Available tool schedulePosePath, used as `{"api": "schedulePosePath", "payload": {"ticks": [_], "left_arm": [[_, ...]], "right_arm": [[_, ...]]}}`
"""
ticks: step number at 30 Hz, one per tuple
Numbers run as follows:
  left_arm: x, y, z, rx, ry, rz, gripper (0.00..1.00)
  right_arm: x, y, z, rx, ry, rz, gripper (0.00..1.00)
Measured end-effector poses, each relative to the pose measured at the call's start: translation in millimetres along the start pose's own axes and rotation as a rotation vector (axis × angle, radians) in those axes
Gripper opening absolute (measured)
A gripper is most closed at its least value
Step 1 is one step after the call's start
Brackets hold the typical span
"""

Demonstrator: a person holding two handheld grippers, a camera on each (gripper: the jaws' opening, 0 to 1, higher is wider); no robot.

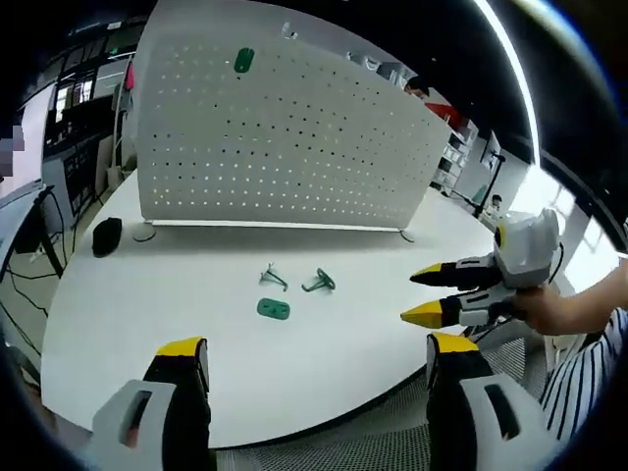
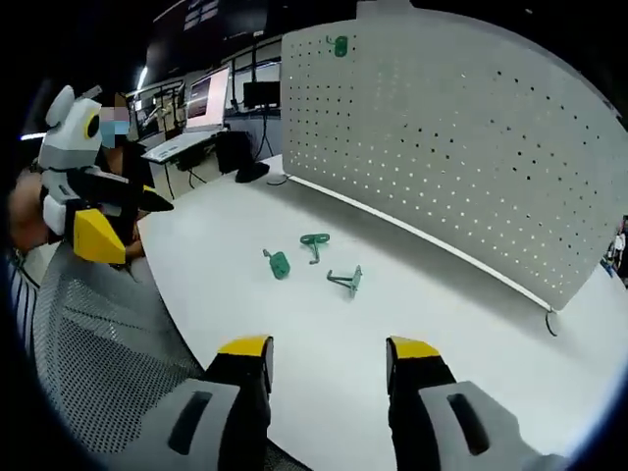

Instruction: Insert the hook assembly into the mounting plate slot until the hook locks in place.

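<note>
Nothing here really counts as a container, just a white desk (image 1: 294, 353) with a big white pegboard (image 1: 285, 137) standing upright on it. There's a green mounting plate (image 1: 244, 61) fixed high on that board. On the desk in front of it lie three green parts close together: a flat green plate (image 1: 274, 310) and two hooks (image 1: 319, 283), the other hook (image 1: 272, 278) right beside it. The left gripper (image 1: 319, 355) hangs over the near desk edge, fingers wide apart and empty, parts well ahead of them. The right gripper (image 2: 329, 353) is the same deal, fingers spread, nothing held, the hooks (image 2: 346, 281) ahead on the desk.
</note>
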State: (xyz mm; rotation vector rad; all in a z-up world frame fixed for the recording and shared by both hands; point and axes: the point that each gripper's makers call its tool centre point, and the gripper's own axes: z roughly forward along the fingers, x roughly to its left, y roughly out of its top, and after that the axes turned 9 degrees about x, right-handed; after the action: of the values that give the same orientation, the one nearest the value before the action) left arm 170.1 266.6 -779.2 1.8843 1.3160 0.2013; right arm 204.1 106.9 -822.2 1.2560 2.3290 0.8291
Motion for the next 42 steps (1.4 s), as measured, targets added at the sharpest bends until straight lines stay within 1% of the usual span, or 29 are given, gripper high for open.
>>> {"api": "schedulePosePath", "payload": {"ticks": [2,3,4,5,7,9,10,12,15,18,19,22,25,27,29,31,32,33,35,39,41,42], "left_arm": [[1.6,-0.5,-1,-0.004,0.000,-0.005,0.94],[2.1,-0.7,-1,-0.002,0.000,-0.009,0.94],[2.4,-0.7,-1,-0.003,-0.001,-0.014,0.94],[2.6,-0.4,-1,-0.002,-0.003,-0.017,0.94],[2.7,-0.4,-1,-0.001,-0.001,-0.015,0.94],[2.4,-1.0,0,0.004,-0.004,-0.017,0.94],[2.9,-1.0,0,0.005,-0.002,-0.017,0.94],[4.0,0.0,-1,-0.003,0.001,-0.027,0.94],[5.7,-0.7,0,0.000,0.005,-0.030,0.94],[6.3,-0.8,0,0.002,0.004,-0.036,0.94],[6.2,-0.5,0,0.001,0.006,-0.035,0.94],[6.6,-1.4,0,0.006,0.009,-0.037,0.94],[7.6,-1.2,0,0.006,0.011,-0.045,0.93],[8.3,-0.9,0,0.003,0.013,-0.049,0.93],[8.3,-1.5,0,0.007,0.013,-0.054,0.93],[8.8,-1.3,0,0.007,0.017,-0.052,0.93],[8.8,-1.7,1,0.009,0.017,-0.052,0.93],[9.0,-1.6,1,0.008,0.019,-0.052,0.93],[9.7,-1.7,1,0.008,0.023,-0.052,0.92],[9.8,-1.5,1,0.010,0.025,-0.053,0.92],[9.7,-1.8,1,0.011,0.024,-0.053,0.92],[9.7,-1.9,1,0.012,0.025,-0.052,0.92]], "right_arm": [[0,1.4,12,0.022,0.016,-0.002,0.38],[0,2.3,17,0.029,0.027,0.001,0.34],[3,1.3,24,0.058,0.059,0.006,0.31],[0,4.6,30,0.054,0.051,0.007,0.30],[-1,4.1,40,0.078,0.058,-0.001,0.29],[-2,5.2,50,0.086,0.070,0.013,0.26],[-4,3.0,56,0.112,0.074,0.012,0.25],[-10,5.0,66,0.125,0.064,0.009,0.25],[-16,8.1,77,0.142,0.069,0.020,0.22],[-21,13.0,88,0.150,0.066,0.012,0.20],[-21,13.5,92,0.166,0.075,0.009,0.19],[-22,16.8,99,0.175,0.077,0.008,0.16],[-24,19.1,109,0.198,0.080,-0.002,0.14],[-26,20.4,113,0.209,0.085,0.013,0.14],[-26,19.2,118,0.234,0.098,0.035,0.13],[-28,18.4,122,0.254,0.089,0.017,0.12],[-27,19.6,125,0.256,0.097,0.021,0.11],[-27,19.2,126,0.268,0.100,0.019,0.10],[-30,22.6,127,0.261,0.086,0.007,0.08],[-30,21.3,128,0.283,0.089,-0.007,0.04],[-32,23.2,128,0.272,0.080,-0.018,0.04],[-33,21.0,129,0.285,0.084,-0.022,0.04]]}}
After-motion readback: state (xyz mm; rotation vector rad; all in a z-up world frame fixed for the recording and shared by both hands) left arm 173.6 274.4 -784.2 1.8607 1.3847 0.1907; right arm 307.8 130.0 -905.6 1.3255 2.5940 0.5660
